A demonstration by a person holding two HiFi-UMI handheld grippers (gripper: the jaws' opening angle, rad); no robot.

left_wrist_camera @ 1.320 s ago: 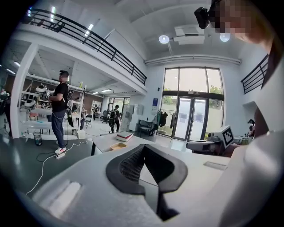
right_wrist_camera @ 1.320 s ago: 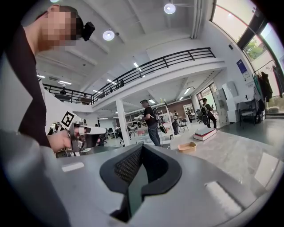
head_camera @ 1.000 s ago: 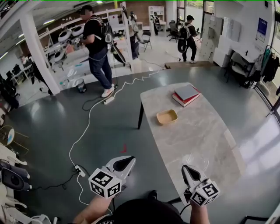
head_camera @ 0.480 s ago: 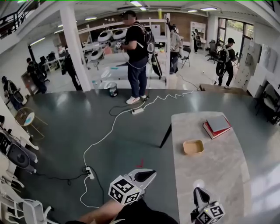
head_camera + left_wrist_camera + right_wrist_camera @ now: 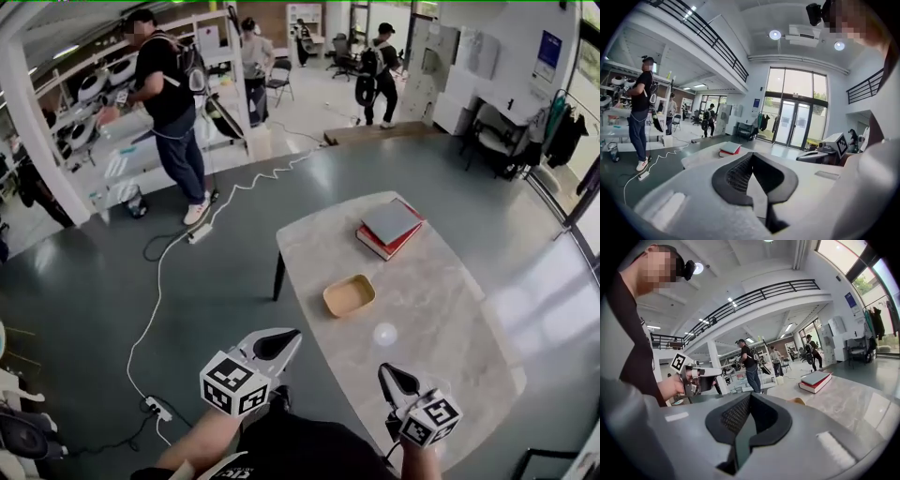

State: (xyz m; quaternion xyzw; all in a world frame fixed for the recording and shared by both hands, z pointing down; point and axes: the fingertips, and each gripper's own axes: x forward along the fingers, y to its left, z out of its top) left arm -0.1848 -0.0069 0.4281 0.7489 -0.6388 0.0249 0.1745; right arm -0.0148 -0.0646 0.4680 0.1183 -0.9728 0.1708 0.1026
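I hold both grippers raised in front of my chest, at the near end of a marble-topped table [image 5: 441, 309]. My left gripper [image 5: 281, 341] is shut and empty; it hangs over the dark floor just left of the table's near corner. Shut and empty as well, my right gripper [image 5: 391, 377] is above the table's near edge. On the table a shallow tan tray [image 5: 349, 295] lies in the middle. Beyond it is a stack of books [image 5: 389, 228], grey over red. The books [image 5: 729, 149] show past the left gripper [image 5: 752, 158] and the books [image 5: 815, 381] past the right gripper [image 5: 750, 400].
A white cable [image 5: 159, 281] runs over the dark floor to a power strip [image 5: 154, 408] at my left. A person in black [image 5: 173, 103] stands by shelves at the back left, with others farther off. Glass doors [image 5: 794, 119] and a clothes rack stand to the right.
The head view has swung, so the table now lies more in the middle and the tray and books look nearer. Both grippers stay shut and raised.
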